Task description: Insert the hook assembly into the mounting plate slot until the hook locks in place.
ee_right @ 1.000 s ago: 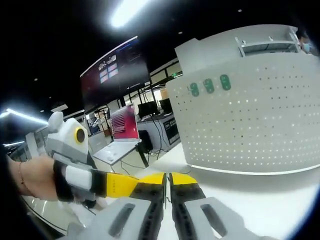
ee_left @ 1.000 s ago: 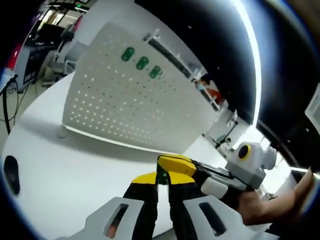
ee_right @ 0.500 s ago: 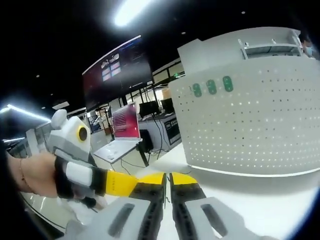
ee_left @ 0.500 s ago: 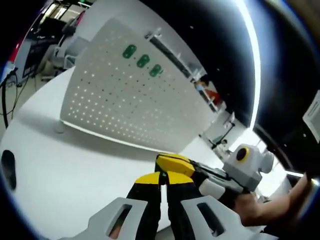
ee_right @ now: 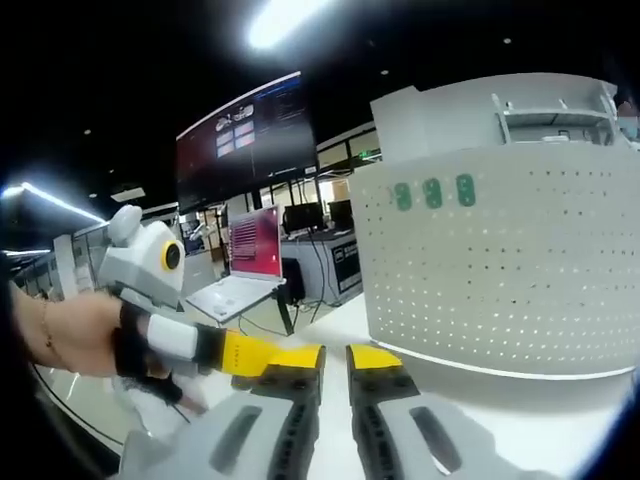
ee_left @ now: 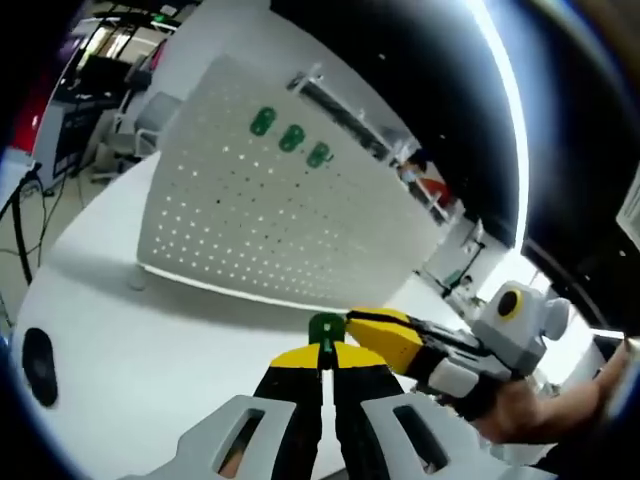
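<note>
Our left claw (ee_left: 325,357) pinches a small green hook (ee_left: 326,328) above the white surface (ee_left: 150,340). Our right claw (ee_right: 335,357) stands slightly spread, holding nothing. The perforated mounting plate (ee_left: 280,225) stands far, upright.

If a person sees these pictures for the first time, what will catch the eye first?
Probably the big white perforated panel standing upright on the white table, with three green hooks in a row near its top edge. Next, in the left gripper view, a small green hook piece is pinched at the yellow tips of the left gripper, and the right gripper comes in beside it from the right.
</note>
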Demonstrator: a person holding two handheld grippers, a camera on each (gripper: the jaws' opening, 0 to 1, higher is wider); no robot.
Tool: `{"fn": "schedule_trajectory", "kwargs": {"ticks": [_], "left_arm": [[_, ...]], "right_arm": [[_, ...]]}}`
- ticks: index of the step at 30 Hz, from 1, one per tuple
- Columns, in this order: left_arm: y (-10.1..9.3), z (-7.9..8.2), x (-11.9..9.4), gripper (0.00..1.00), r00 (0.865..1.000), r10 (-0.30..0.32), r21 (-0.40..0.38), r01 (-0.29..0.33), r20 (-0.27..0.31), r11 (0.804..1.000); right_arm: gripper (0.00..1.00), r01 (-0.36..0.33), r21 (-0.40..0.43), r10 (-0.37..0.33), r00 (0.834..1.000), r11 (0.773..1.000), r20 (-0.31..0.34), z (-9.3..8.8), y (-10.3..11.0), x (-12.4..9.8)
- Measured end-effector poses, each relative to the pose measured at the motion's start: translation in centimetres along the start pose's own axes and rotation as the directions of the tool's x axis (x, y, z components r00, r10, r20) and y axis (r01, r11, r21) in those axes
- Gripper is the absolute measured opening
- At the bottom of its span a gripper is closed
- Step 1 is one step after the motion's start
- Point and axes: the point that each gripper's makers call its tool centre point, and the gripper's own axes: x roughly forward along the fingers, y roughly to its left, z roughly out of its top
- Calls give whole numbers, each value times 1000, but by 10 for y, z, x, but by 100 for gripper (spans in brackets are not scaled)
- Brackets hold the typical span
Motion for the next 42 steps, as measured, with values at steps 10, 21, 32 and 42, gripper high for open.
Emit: {"fn": "schedule_trajectory", "kwargs": {"ticks": [10, 21, 32, 42], "left_arm": [[15, 22, 1, 1, 993, 102, 136, -110, 60, 985], [26, 55, 3, 1, 971, 159, 176, -191, 180, 966], [41, 93, 15, 1, 951, 191, 205, -243, 242, 948], [57, 137, 29, 1, 925, 219, 240, -300, 311, 923]], "right_arm": [[7, 111, -203, -128, 989, 973, -72, -33, -25, -50], [12, 171, -300, -258, 925, 939, -278, -111, -50, -122], [27, 330, -335, -422, 869, 883, -257, -115, -87, -144], [60, 416, -325, -490, 850, 850, -195, -111, -103, -148]]}}
